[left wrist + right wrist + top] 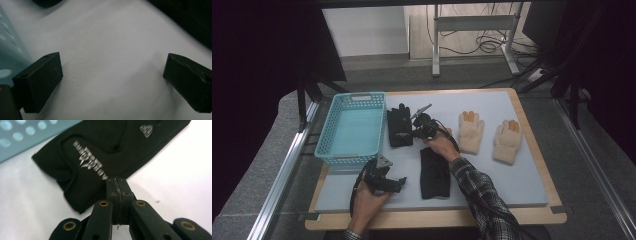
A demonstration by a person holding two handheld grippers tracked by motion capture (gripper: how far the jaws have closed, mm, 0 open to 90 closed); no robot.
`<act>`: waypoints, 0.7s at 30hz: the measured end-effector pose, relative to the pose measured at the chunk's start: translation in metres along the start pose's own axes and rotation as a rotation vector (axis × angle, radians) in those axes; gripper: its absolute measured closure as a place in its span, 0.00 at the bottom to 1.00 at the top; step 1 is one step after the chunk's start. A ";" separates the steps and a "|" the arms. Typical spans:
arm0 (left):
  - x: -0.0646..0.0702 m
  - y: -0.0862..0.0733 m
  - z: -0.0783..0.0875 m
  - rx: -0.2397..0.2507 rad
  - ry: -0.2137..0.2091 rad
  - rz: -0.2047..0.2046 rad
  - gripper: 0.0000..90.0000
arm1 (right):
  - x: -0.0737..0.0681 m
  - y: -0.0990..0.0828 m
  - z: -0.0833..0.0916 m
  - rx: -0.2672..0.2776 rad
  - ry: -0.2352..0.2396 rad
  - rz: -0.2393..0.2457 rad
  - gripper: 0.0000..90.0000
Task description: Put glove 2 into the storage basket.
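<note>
A black glove with silver lettering [398, 127] [100, 145] lies flat next to the blue basket [352, 127]. My right gripper [412, 131] [117, 180] rests at this glove's right edge with its jaws pressed together, pinching the hem. A second black glove [434, 172] lies nearer the front, in the middle of the mat. My left gripper [398, 183] [112, 75] sits low over the bare mat at the front left, jaws wide apart with nothing between them. Two cream gloves [471, 131] [507, 141] lie side by side on the right.
The grey mat [512, 180] covers a wooden table. The basket's wall [7, 57] [20, 137] stands close beside both grippers. The second black glove [190, 22] is dark at the upper right of the left gripper view. Table legs and cables are on the floor behind.
</note>
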State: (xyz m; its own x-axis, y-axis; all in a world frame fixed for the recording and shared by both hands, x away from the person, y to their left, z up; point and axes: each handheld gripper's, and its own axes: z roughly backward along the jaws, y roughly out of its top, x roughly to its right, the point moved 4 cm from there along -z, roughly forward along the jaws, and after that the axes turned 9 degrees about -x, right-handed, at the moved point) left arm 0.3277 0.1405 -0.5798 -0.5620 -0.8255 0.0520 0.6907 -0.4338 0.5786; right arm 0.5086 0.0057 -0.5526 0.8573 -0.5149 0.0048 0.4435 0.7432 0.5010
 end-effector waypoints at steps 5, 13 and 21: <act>0.000 0.000 0.000 0.000 0.001 0.000 0.03 | -0.002 -0.006 0.004 -0.007 -0.032 0.018 0.99; 0.000 0.000 0.000 0.000 0.000 0.001 0.03 | 0.010 -0.001 0.000 0.028 -0.032 0.021 0.70; 0.000 0.000 0.000 0.000 0.001 0.001 0.03 | 0.006 0.002 -0.004 -0.004 -0.003 0.007 0.87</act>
State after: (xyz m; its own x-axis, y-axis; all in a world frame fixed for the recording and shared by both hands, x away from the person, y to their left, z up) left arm 0.3277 0.1405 -0.5799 -0.5612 -0.8261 0.0518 0.6910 -0.4331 0.5788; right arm 0.5151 0.0057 -0.5551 0.8596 -0.5108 0.0109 0.4386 0.7487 0.4971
